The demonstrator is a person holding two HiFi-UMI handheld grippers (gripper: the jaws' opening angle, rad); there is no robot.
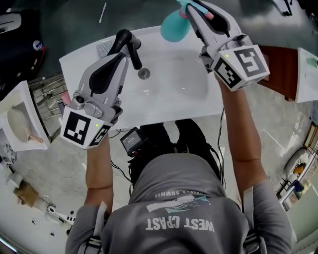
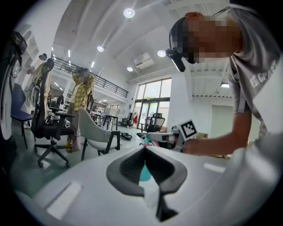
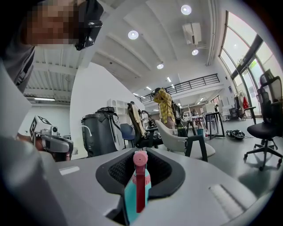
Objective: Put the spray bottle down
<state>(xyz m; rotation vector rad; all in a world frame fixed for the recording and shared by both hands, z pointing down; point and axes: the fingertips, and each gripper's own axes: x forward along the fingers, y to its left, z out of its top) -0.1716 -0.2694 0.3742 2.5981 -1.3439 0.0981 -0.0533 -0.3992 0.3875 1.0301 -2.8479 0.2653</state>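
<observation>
The spray bottle [image 1: 174,27] has a teal body and a pink nozzle and trigger. My right gripper [image 1: 193,11] is shut on it and holds it over the far right rim of the white basin [image 1: 169,96]. In the right gripper view the spray bottle [image 3: 131,194] stands upright between the black pads, its pink head level with the tips of my right gripper [image 3: 140,164]. My left gripper [image 1: 125,41] hovers over the basin's left side with its pads together and nothing between them. In the left gripper view, my left gripper [image 2: 144,151] points toward the teal bottle [image 2: 145,173].
A black faucet [image 1: 135,55] reaches over the drain [image 1: 143,73], right beside my left fingertips. A white fixture [image 1: 21,121] stands on the floor at the left, and a brown panel [image 1: 279,69] at the right. Office chairs [image 2: 95,132] and people stand farther off.
</observation>
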